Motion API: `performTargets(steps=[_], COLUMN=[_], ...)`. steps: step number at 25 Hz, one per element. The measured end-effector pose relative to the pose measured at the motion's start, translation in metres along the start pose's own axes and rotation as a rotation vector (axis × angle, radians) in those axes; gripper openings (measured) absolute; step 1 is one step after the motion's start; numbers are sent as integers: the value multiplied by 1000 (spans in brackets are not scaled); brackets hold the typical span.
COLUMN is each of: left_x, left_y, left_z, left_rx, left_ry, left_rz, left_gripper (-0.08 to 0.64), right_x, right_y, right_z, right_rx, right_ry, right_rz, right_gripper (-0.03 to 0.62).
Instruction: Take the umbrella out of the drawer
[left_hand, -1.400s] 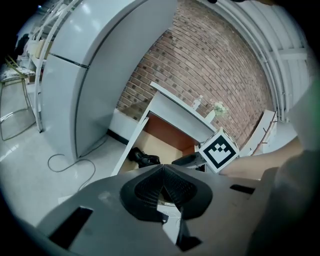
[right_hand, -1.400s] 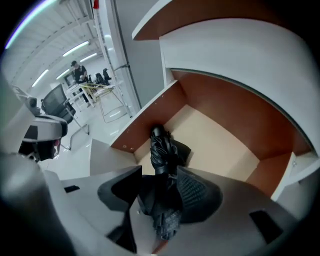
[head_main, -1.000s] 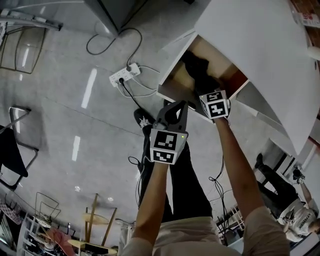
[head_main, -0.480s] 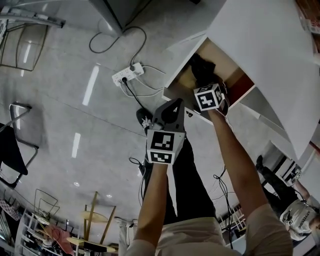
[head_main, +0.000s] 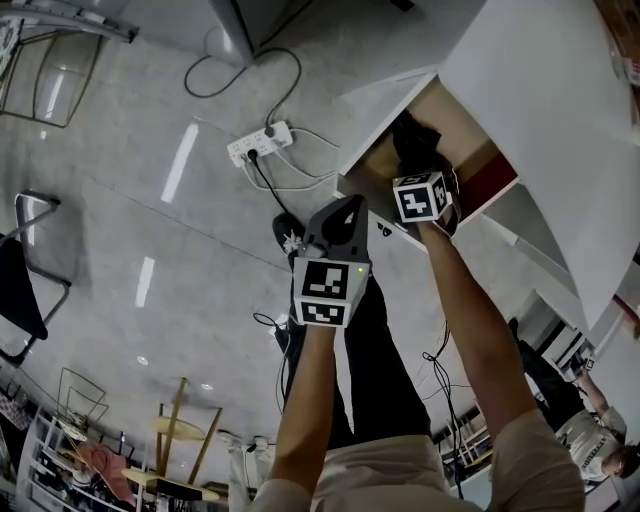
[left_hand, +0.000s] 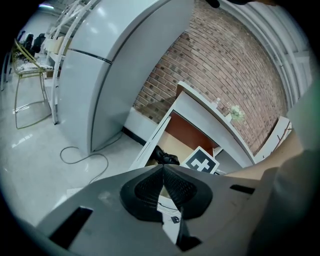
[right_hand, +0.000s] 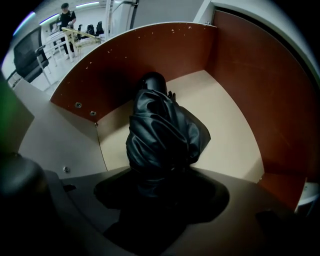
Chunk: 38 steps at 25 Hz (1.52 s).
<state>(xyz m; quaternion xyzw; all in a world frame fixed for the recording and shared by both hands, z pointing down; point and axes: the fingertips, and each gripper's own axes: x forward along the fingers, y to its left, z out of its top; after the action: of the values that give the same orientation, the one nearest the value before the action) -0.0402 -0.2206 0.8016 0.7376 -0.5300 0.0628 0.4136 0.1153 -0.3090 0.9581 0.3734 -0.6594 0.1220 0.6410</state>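
The drawer (right_hand: 227, 125) stands open, with the folded black umbrella (right_hand: 160, 132) lying on its floor and reaching toward the brown back wall. The right gripper (right_hand: 161, 194) has its jaws clamped on the umbrella's near end. It should lift steadily, clear the drawer's walls and watch for slipping fabric. The left gripper (left_hand: 163, 168) hovers outside, jaws together and empty.

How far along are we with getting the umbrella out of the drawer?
Done: the drawer stands open. In hand: the right gripper is closed on the black folded umbrella, which is inside the drawer. Left to do: lifting it clear over the drawer's edge. The left gripper is shut and empty, outside the drawer.
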Motion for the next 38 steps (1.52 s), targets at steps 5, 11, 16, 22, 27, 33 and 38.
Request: performTargets(steps=[5,11,16,22,27,33,38], left_x=[-4,-13,-13,-10,-15,-23,-33], left_y=[-5,-7,-16,-32,-37,-47,-63], left_z=[0,1,-3,11,27,35,40], left_rx=[16,39,80,122,138,163,188], left_ry=[-5,-1,24,27,25,33,42], left_rz=[-5,-13,-29,-47,-39,-39,-31], left_gripper=[9,9,10,9,9,10,10], right_x=[-4,-10,-35,-89,-140,-189,-223], right_y=[-2,-4,-2,-4,-9,-8,-10], right_z=[0,3,8,15,19,20,17], right_rx=[-14,2,46,130,216,312,392], right_ry=[-50,-70,-161,-329,-421,-494,-549], right_rz=[-17,8,53,96,100,108,139], right_gripper=[318,304,301,301,301,301,301])
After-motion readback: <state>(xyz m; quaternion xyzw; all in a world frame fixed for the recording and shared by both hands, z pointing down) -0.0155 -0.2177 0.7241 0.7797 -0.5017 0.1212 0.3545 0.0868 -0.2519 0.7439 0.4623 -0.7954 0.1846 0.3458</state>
